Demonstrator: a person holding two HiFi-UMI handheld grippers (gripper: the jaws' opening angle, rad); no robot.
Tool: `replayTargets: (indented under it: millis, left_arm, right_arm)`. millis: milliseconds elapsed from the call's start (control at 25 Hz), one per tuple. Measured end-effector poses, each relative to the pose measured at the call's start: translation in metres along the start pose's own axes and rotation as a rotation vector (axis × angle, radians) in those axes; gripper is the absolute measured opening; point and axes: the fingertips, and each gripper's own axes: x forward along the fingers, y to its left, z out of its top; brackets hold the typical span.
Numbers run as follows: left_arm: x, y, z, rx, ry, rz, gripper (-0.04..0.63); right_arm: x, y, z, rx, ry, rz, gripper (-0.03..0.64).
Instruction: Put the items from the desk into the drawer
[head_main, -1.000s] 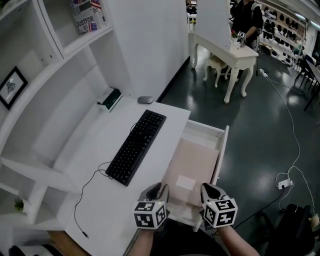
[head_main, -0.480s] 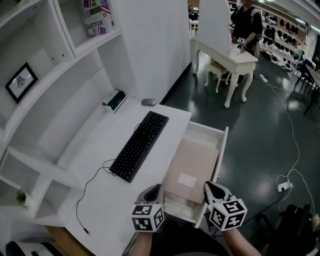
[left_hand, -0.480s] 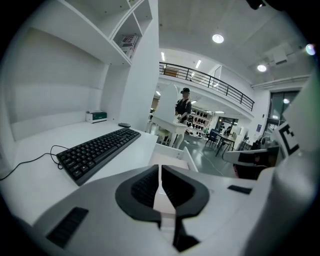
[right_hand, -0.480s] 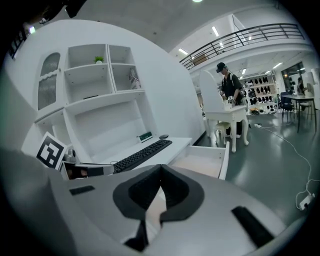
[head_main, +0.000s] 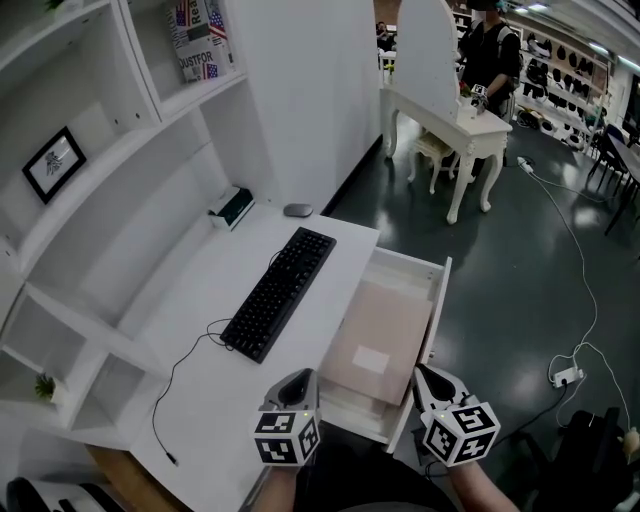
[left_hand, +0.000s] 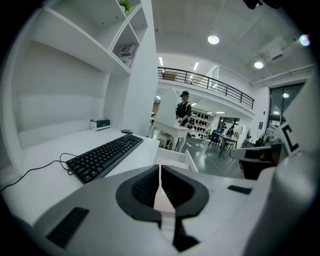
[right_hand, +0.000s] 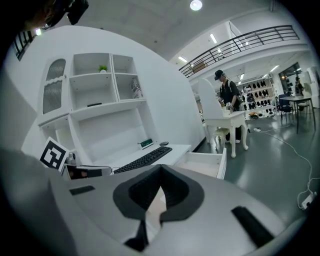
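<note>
A black keyboard (head_main: 279, 292) (left_hand: 105, 156) (right_hand: 144, 159) lies on the white desk (head_main: 200, 330), its cable trailing to the front. Behind it sit a grey mouse (head_main: 297, 210) (left_hand: 127, 131) (right_hand: 164, 143) and a small green-and-white box (head_main: 231, 206) (left_hand: 100, 124) (right_hand: 146, 143). The drawer (head_main: 437, 310) (left_hand: 189, 160) (right_hand: 221, 161) stands pulled out to the right of the desk, with a flat beige sheet inside. My left gripper (head_main: 298, 381) (left_hand: 160, 172) is shut and empty over the desk's front corner. My right gripper (head_main: 428, 377) (right_hand: 161, 176) is shut and empty at the drawer's front.
White shelves rise along the left with a framed picture (head_main: 55, 163), a book (head_main: 203, 37) and a small plant (head_main: 43, 385). Across the dark floor stands a white table (head_main: 470, 108) with a person behind it. A power strip (head_main: 566, 371) and its cable lie on the floor at the right.
Both grippers have drawn back a little toward the person and sit lower in the head view. Nothing on the desk has moved.
</note>
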Motion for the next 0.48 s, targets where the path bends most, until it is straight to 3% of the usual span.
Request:
replayTargets:
  millis: [480]
  left_arm:
    - [-0.006, -0.012, -0.001, 0.003, -0.013, -0.003, 0.021]
  right_arm:
    - [-0.020, -0.008, 0.009, -0.007, -0.049, -0.009, 0.000]
